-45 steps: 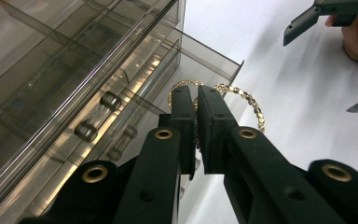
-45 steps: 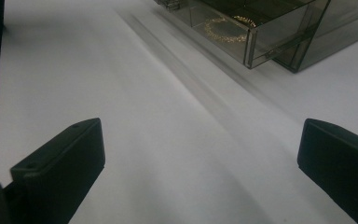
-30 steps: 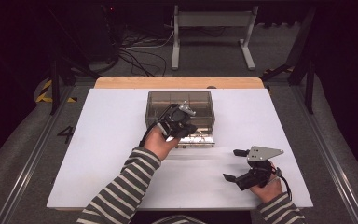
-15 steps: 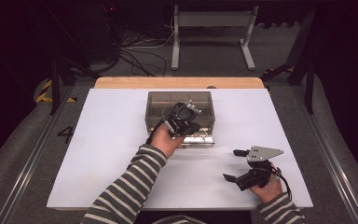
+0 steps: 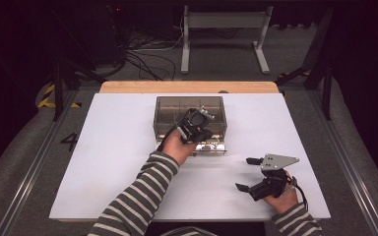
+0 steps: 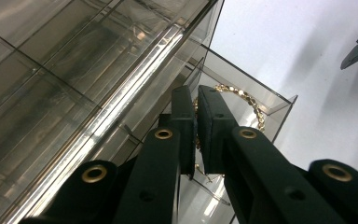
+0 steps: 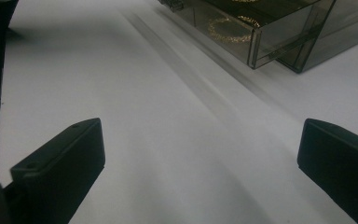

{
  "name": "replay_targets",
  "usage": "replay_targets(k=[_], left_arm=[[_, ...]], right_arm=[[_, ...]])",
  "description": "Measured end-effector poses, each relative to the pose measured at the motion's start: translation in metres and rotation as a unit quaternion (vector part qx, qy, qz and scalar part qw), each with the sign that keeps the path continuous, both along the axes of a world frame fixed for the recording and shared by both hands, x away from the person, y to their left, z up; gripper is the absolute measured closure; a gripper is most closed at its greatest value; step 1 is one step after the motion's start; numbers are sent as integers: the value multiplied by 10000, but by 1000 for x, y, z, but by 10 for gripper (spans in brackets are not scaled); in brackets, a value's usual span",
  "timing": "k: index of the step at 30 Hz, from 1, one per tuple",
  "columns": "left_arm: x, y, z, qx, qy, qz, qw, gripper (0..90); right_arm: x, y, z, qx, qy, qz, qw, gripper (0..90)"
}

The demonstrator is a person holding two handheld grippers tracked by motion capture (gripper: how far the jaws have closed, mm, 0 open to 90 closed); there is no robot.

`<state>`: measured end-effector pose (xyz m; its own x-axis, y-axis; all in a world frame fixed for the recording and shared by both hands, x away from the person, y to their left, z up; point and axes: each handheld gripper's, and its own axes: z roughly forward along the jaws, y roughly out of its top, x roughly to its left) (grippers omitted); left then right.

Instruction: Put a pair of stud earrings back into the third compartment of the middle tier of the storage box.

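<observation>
On the white table (image 5: pixel 113 162) we see a smoked clear box (image 5: pixel 189 105) with compartments, and a drawer (image 5: pixel 211 147) pulled out from its near side. A gold chain (image 6: pixel 242 100) lies in the drawer, curled in a loop; in the right gripper view the chain (image 7: pixel 228 29) shows through the drawer's clear wall.

Our left gripper (image 6: pixel 196 121) reaches down into the drawer, held by the left hand (image 5: pixel 177 145) in a striped sleeve (image 5: pixel 138 196). Its jaws stand nearly together, with a thin slit between them. The chain runs just behind the tips, and we cannot tell whether a link is pinched between them or the jaws are simply closed beside it.

Our right gripper (image 5: pixel 248 173) rests low over the table near its front right edge, well apart from the box. Its jaws are spread wide with bare table between them, as the right gripper view shows, and they grip nothing.
</observation>
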<state>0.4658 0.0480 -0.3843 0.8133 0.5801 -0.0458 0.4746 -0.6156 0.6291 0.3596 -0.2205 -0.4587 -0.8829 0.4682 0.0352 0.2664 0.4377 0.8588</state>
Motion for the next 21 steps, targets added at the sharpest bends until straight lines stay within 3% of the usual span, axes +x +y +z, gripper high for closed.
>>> replay_targets(k=[21], left_arm=[[4, -5, -10, 261, 128, 15, 9996, 854]], right_arm=[[0, 0, -1, -30, 14, 1, 10000, 17]])
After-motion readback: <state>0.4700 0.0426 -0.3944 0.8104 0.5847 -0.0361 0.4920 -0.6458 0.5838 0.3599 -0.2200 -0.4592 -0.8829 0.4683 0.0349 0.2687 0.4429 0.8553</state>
